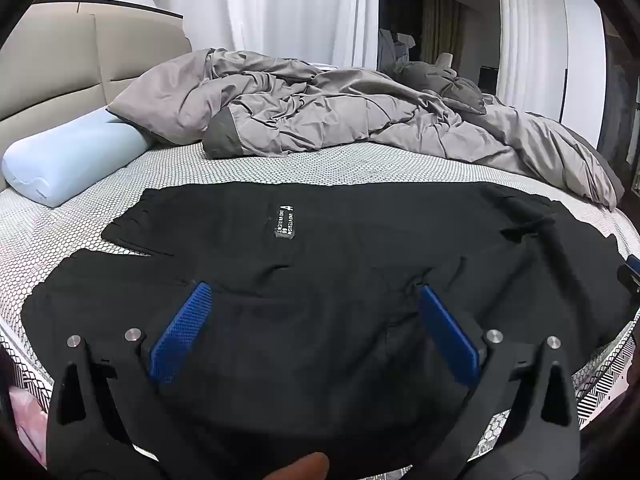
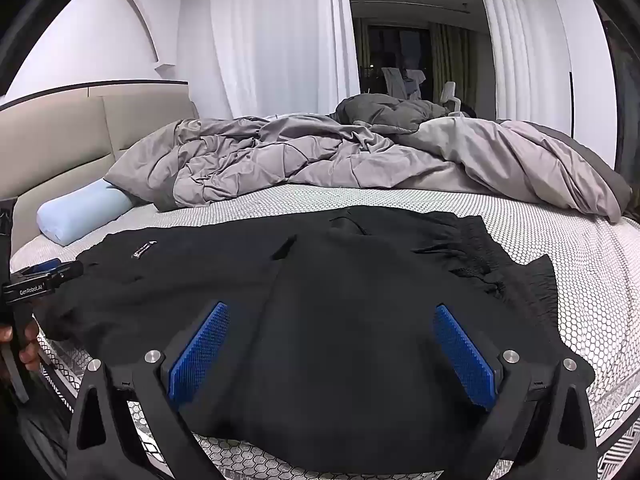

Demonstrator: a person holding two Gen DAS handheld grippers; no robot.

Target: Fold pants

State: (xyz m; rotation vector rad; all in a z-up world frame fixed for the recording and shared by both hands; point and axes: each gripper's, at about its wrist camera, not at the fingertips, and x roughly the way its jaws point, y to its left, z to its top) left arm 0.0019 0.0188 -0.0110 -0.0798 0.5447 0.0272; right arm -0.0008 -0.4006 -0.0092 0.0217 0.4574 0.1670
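The black pants [image 1: 320, 280] lie spread on the bed [image 1: 360, 168], in front of the grey duvet [image 1: 320, 116]. A blue pillow [image 1: 72, 164] sits beside the duvet. The left claw [image 1: 316, 292] and the right claw [image 2: 332, 312] both hover over the pants, fingers wide apart and holding nothing.

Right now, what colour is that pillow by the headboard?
Pale blue. The pillow shows best in the left wrist view.
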